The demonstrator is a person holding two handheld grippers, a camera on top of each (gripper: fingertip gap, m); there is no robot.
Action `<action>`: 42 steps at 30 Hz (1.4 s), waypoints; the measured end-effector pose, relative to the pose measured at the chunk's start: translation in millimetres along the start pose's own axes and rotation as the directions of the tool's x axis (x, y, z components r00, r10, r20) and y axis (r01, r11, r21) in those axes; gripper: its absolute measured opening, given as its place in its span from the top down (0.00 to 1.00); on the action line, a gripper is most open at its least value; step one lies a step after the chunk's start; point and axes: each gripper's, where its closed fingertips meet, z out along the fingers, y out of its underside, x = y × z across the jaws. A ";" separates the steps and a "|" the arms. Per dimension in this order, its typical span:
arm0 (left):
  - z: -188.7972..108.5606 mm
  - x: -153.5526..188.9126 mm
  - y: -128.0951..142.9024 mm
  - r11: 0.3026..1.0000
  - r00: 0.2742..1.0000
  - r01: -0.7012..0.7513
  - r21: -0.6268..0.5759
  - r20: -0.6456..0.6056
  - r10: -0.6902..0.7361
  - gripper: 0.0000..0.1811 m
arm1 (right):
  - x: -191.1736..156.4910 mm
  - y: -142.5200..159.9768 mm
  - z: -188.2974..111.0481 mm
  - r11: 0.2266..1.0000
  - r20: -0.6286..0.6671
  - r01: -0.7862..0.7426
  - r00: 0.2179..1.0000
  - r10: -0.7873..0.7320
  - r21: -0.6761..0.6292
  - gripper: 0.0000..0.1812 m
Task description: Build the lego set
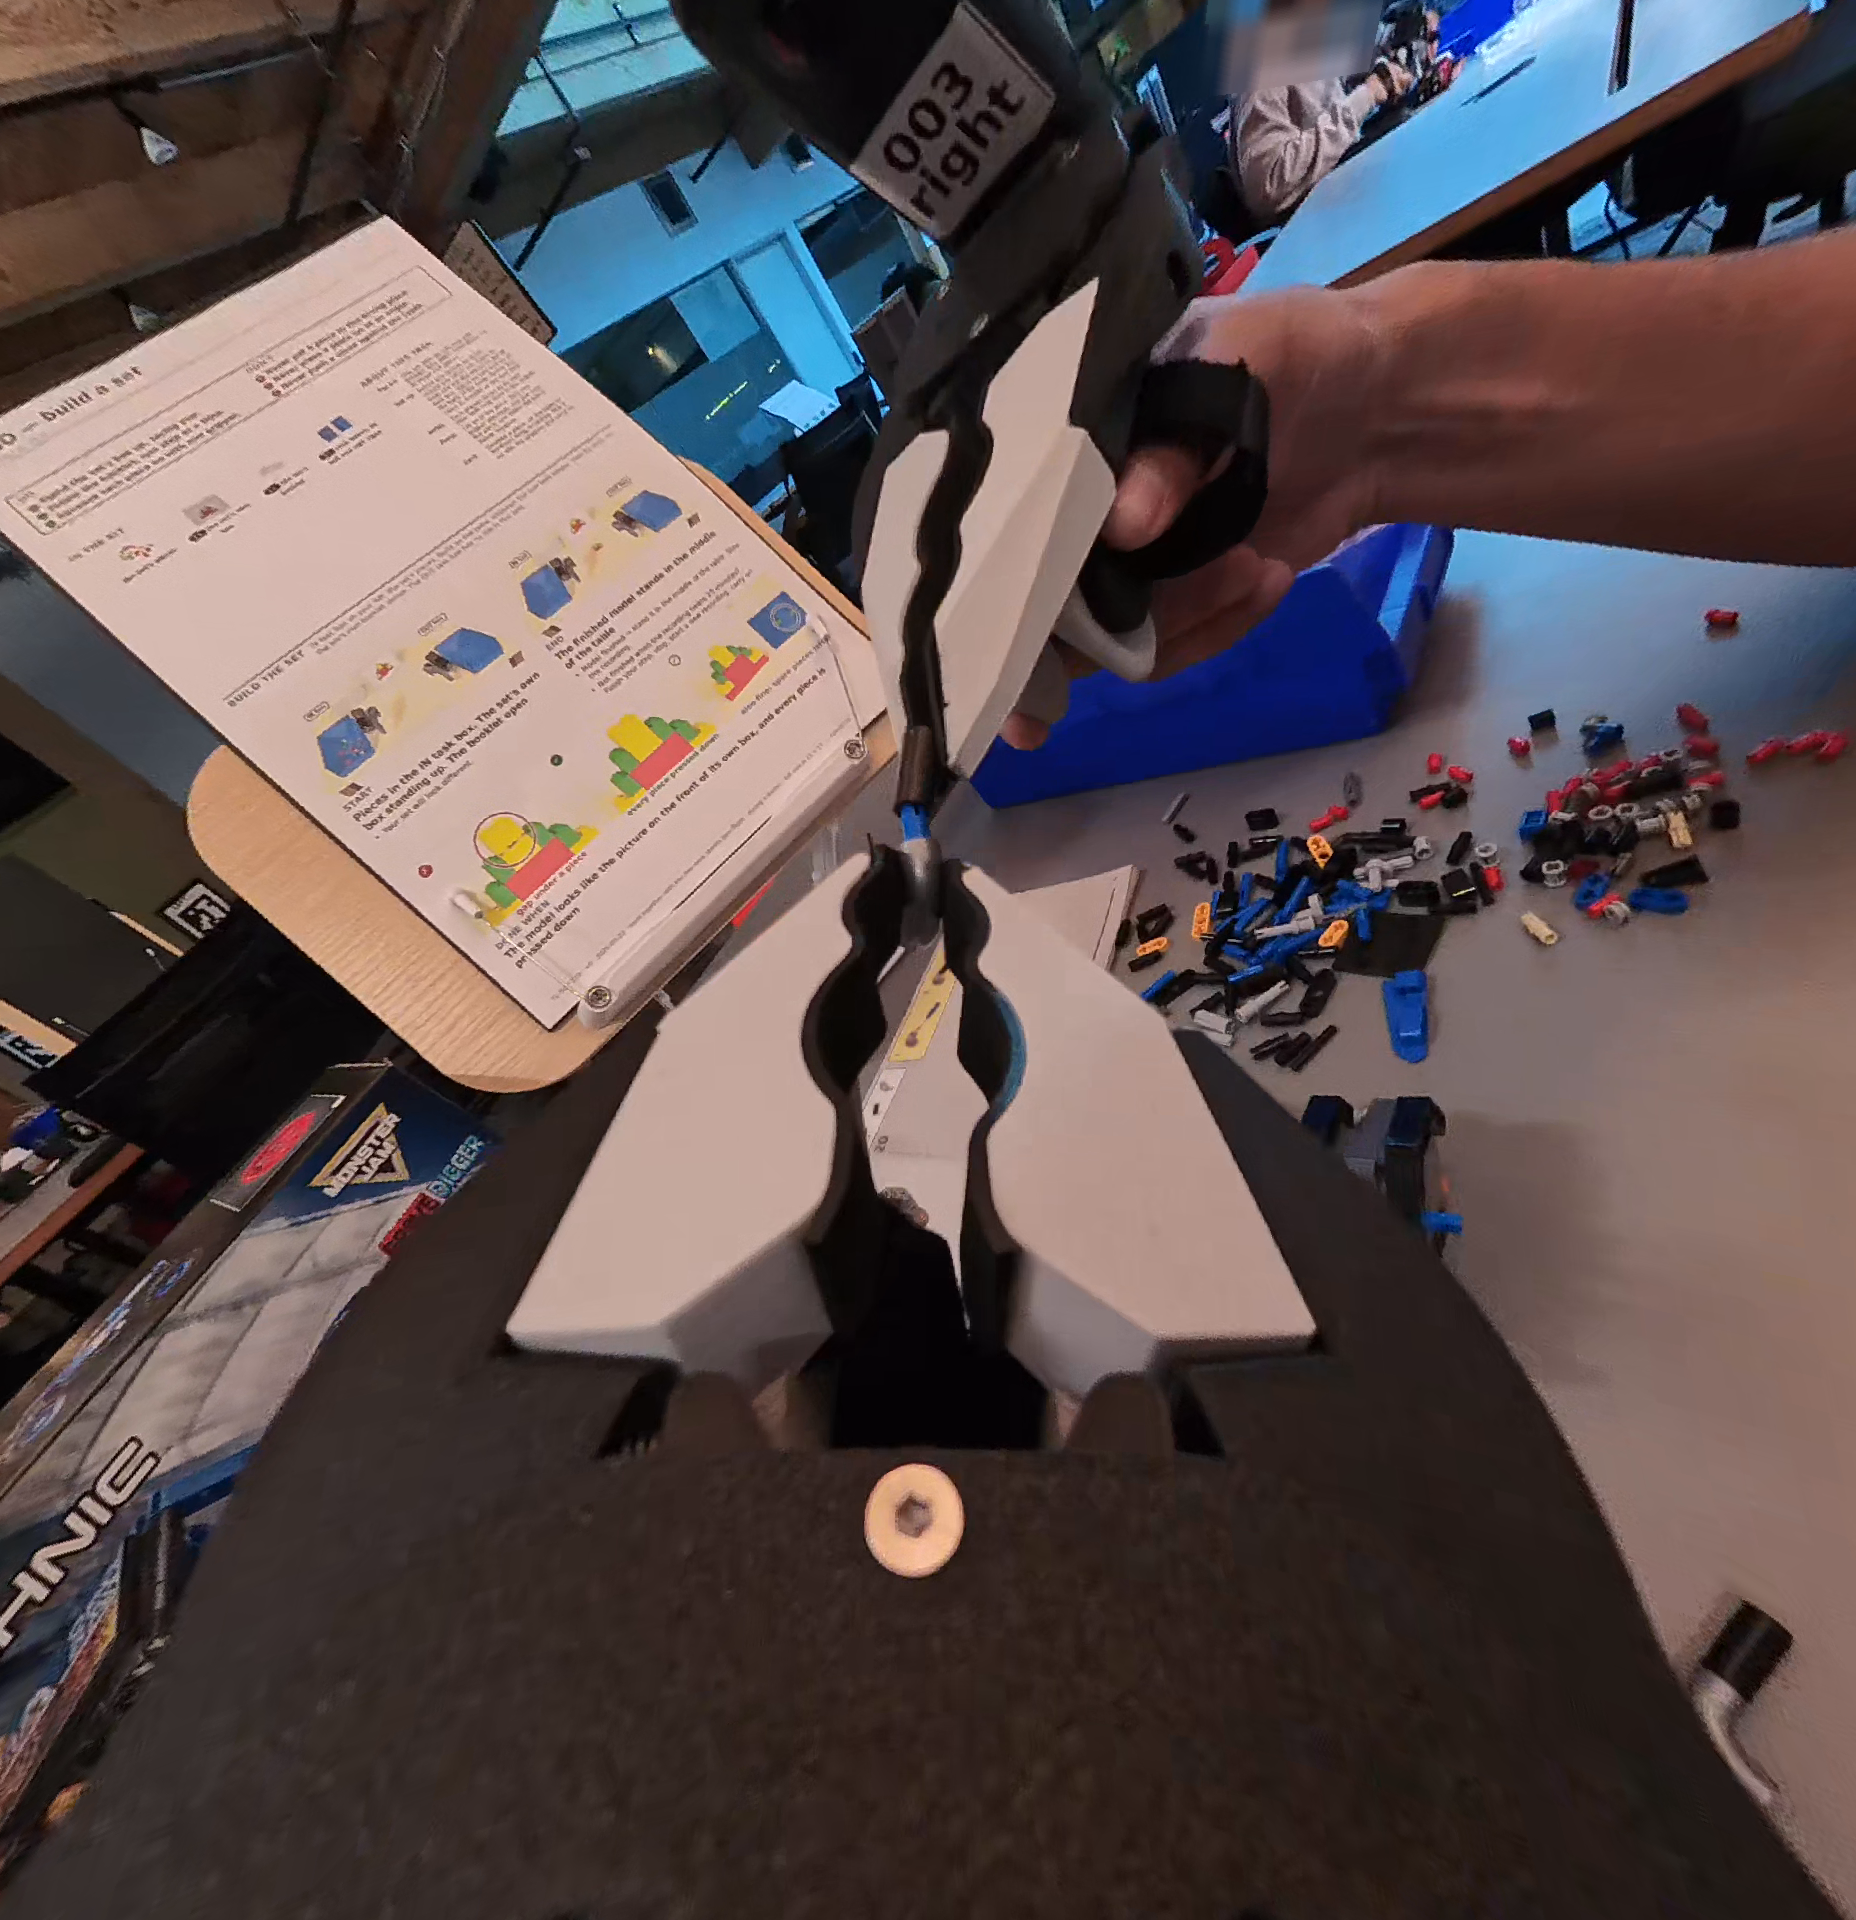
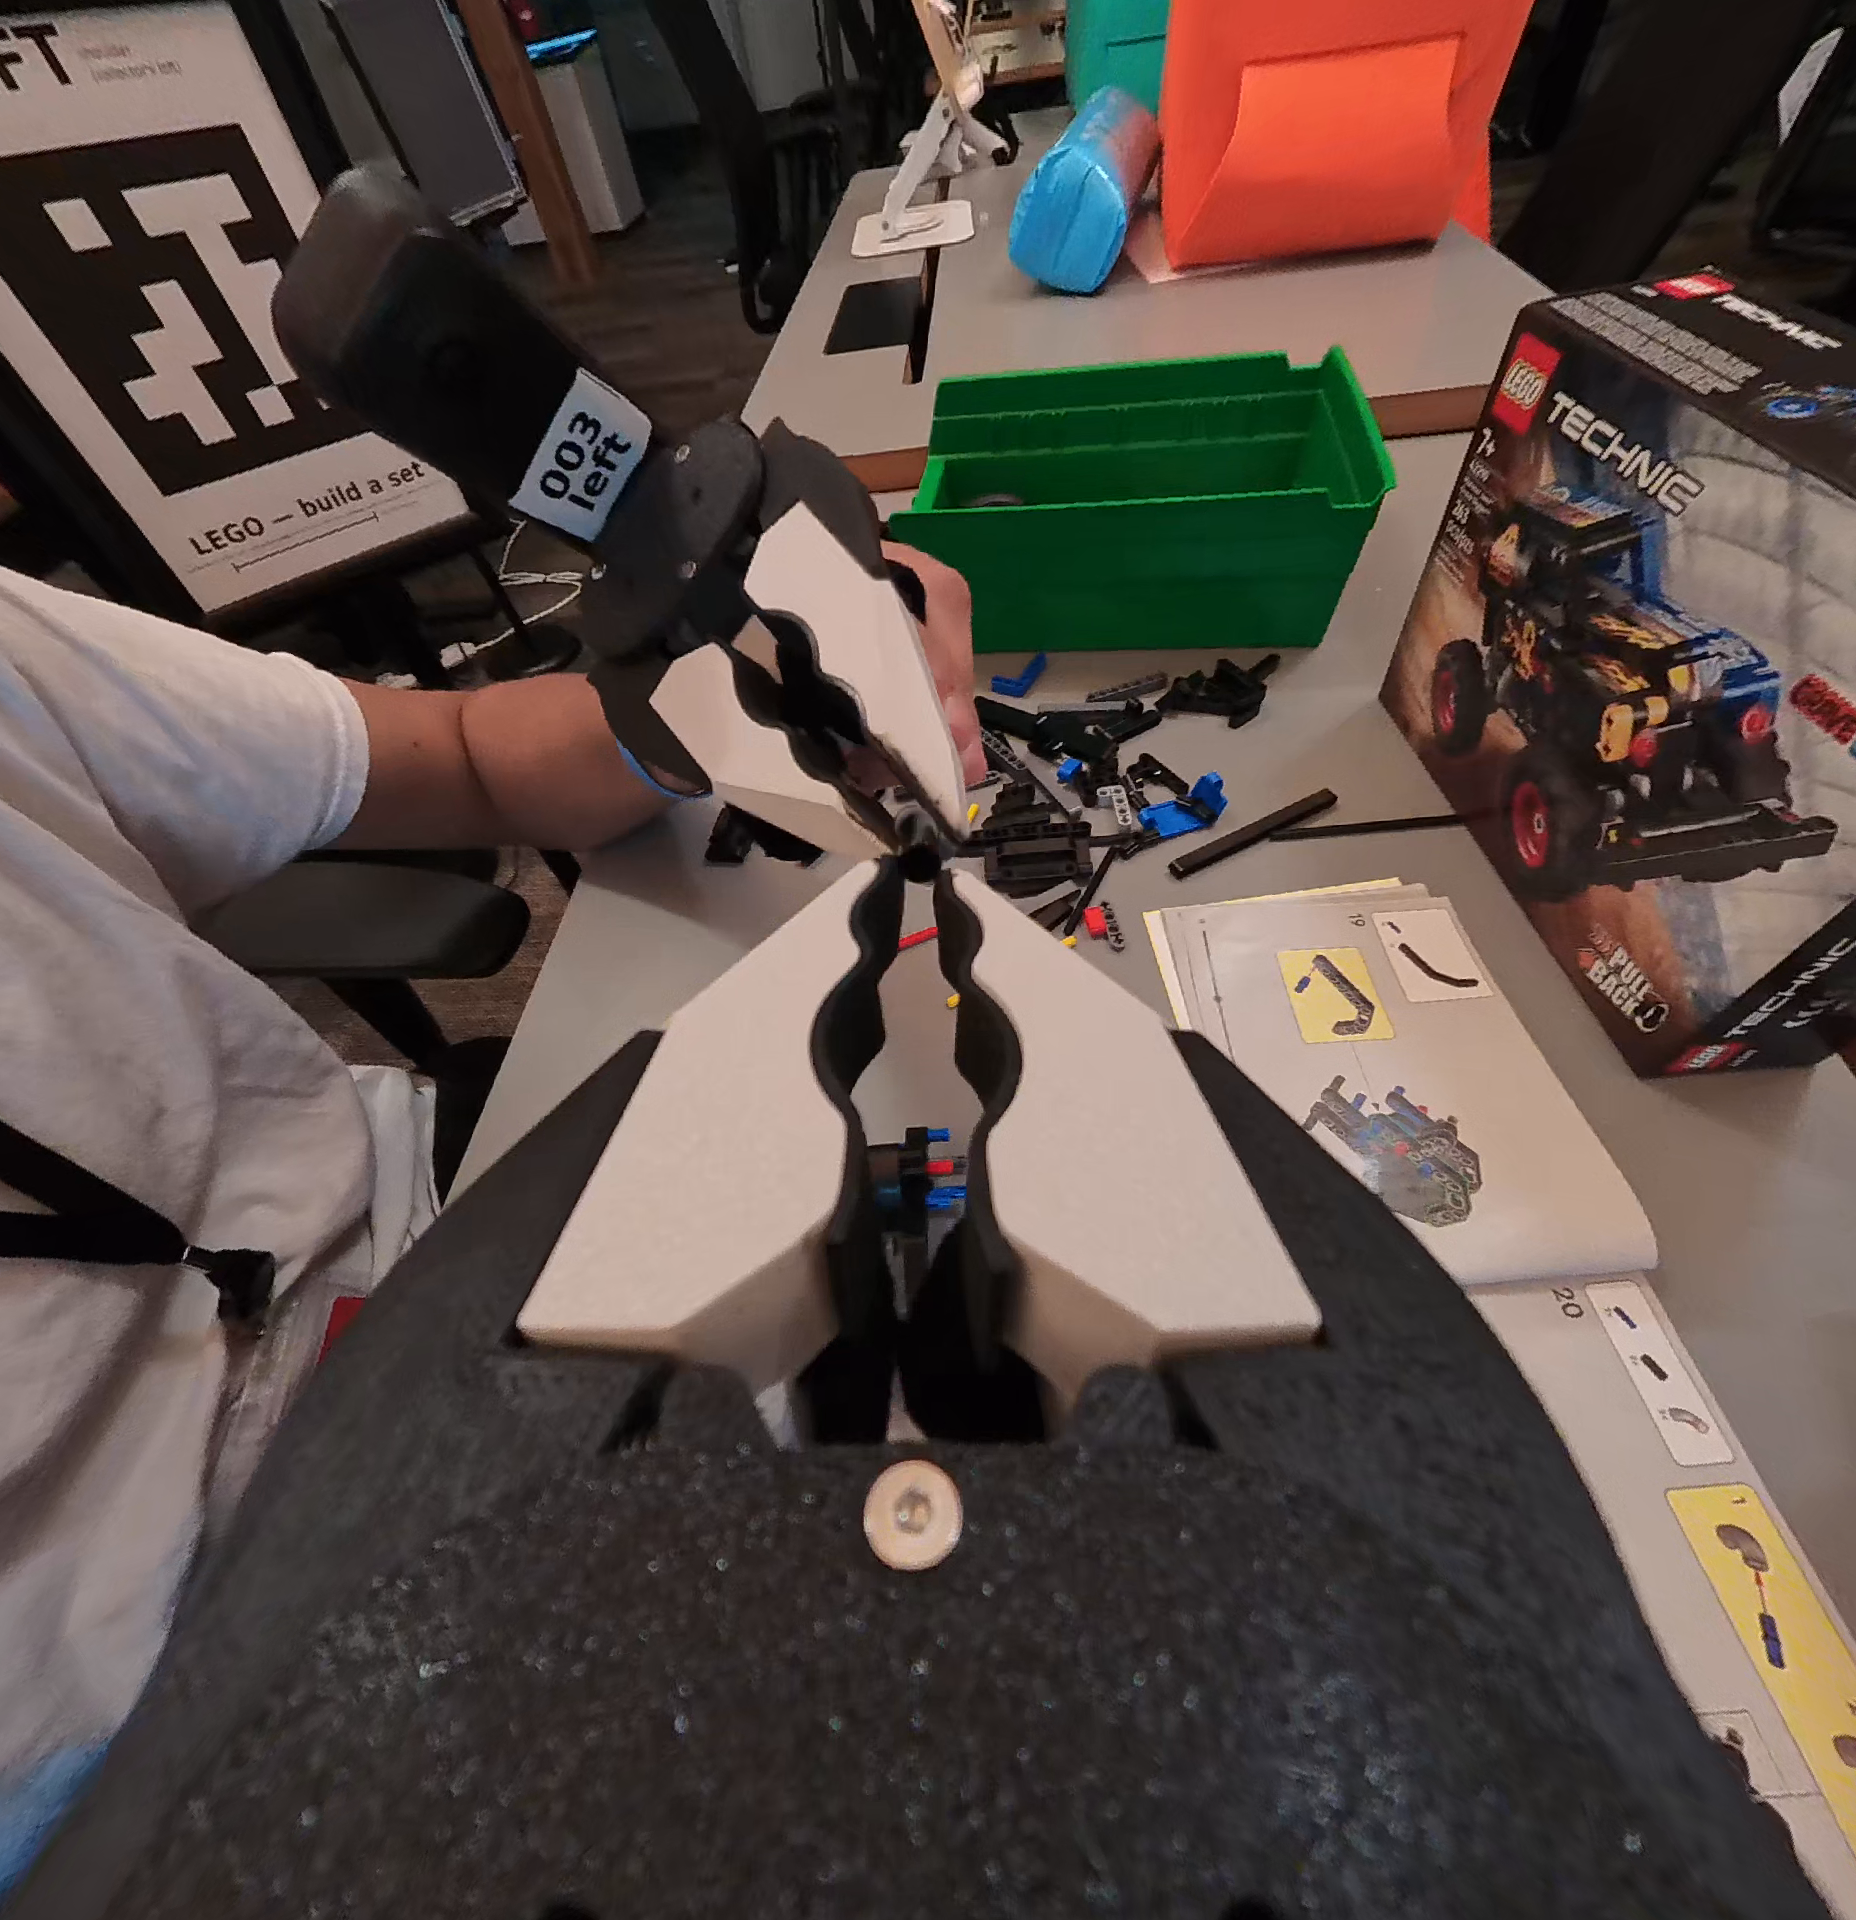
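A grey bench in a workshop room carries the whole set, with a second bench beyond its 12 o'clock edge holding an orange bag.

In the left wrist view, the left hand-held gripper is clenched on a small grey connector piece at its tips. From 12 o'clock the right hand-held gripper comes down, clenched on a short black sleeve with a blue pin poking out; pin and connector meet tip to tip in the air above the bench.

At 3 o'clock in that view lies a loose pile of pieces, black, blue, red and grey, with bare grey surface below it toward 5 o'clock. A blue bin lies tipped just behind the right hand-held gripper. At 10 o'clock an instruction sheet leans on a wooden stand, close beside the tips.

In the right wrist view a green bin stands at 1 o'clock near the far edge, the set box stands at 3 o'clock, and the open booklet lies at 4 o'clock. Long black beams are scattered between bin and booklet. A partly built chassis shows through the fingers' gap.
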 end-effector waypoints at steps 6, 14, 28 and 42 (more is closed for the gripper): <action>5.5 7.2 13.5 0.998 0.999 -0.039 -0.057 -0.036 0.037 0.96 | 4.5 15.0 0.7 0.997 0.018 -0.041 0.999 0.042 -0.067 0.97; 0.3 55.6 22.4 0.993 0.982 -0.041 -0.112 -0.188 0.019 0.97 | -28.3 60.4 4.5 0.980 0.046 -0.104 0.992 0.113 -0.172 1.00; -90.9 25.0 114.7 0.896 0.955 0.289 -0.338 0.032 -0.296 0.97 | 12.5 124.3 -0.4 0.977 -0.240 -0.038 0.971 -0.014 -0.212 0.90; -172.9 -41.2 135.4 0.909 0.902 0.367 -0.197 0.314 -0.296 0.97 | 81.1 119.2 163.5 0.906 0.214 0.195 0.969 -0.120 -0.375 0.81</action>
